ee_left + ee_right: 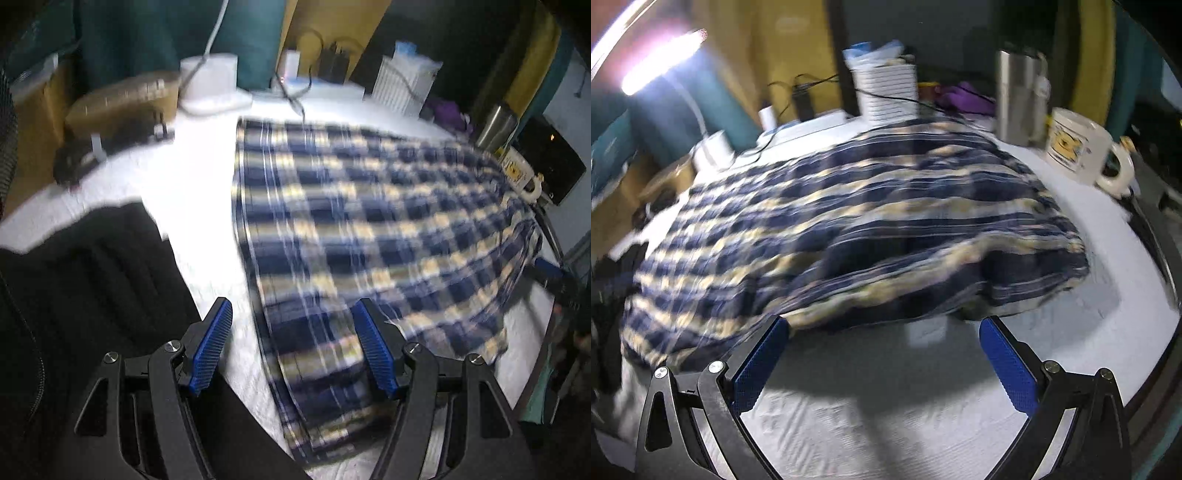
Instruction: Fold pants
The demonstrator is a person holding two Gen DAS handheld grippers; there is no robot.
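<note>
Left wrist: black garment (92, 280), right wrist: mug (1078, 147)

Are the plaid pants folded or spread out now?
Spread out: the plaid pants cover much of the white table. Layers cannot be told.

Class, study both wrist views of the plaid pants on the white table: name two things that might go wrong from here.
1. The mug and steel tumbler stand close beside the plaid pants; dragging the cloth might tip them.
2. A black cable seems to reach the pants' far edge and may snag.
Both the left gripper and right gripper are open, holding nothing.
</note>
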